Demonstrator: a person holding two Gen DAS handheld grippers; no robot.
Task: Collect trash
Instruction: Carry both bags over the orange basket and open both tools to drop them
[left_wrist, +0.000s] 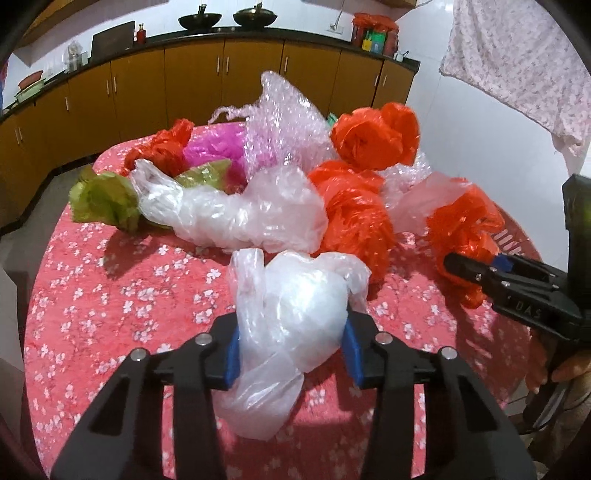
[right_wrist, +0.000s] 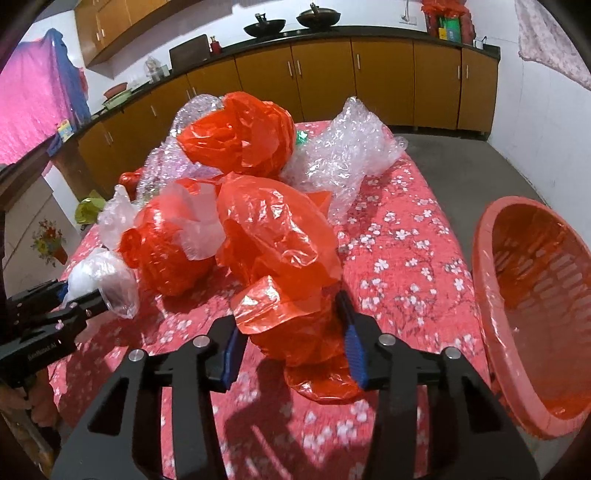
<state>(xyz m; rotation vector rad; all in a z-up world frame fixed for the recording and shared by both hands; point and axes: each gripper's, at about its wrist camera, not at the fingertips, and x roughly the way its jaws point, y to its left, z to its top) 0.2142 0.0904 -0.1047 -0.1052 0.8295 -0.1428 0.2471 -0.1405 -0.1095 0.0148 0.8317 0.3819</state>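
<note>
My left gripper (left_wrist: 293, 349) is shut on a crumpled white plastic bag (left_wrist: 291, 314) at the near side of the table. My right gripper (right_wrist: 291, 343) is shut on an orange plastic bag (right_wrist: 284, 266) at the table's right side; it also shows in the left wrist view (left_wrist: 467, 273). A pile of trash lies behind: several orange bags (left_wrist: 373, 136), a clear bag (left_wrist: 240, 210), bubble wrap (left_wrist: 284, 122), a green bag (left_wrist: 107, 195) and a pink bag (left_wrist: 214, 147). A red plastic basket (right_wrist: 535, 295) stands tilted at the right of the table.
The table carries a red flowered cloth (left_wrist: 110, 295). Brown kitchen cabinets (left_wrist: 192, 77) run along the back wall with woks on the counter. A flowered cloth (left_wrist: 517, 62) hangs at the upper right. Grey floor (right_wrist: 461, 155) lies beyond the table.
</note>
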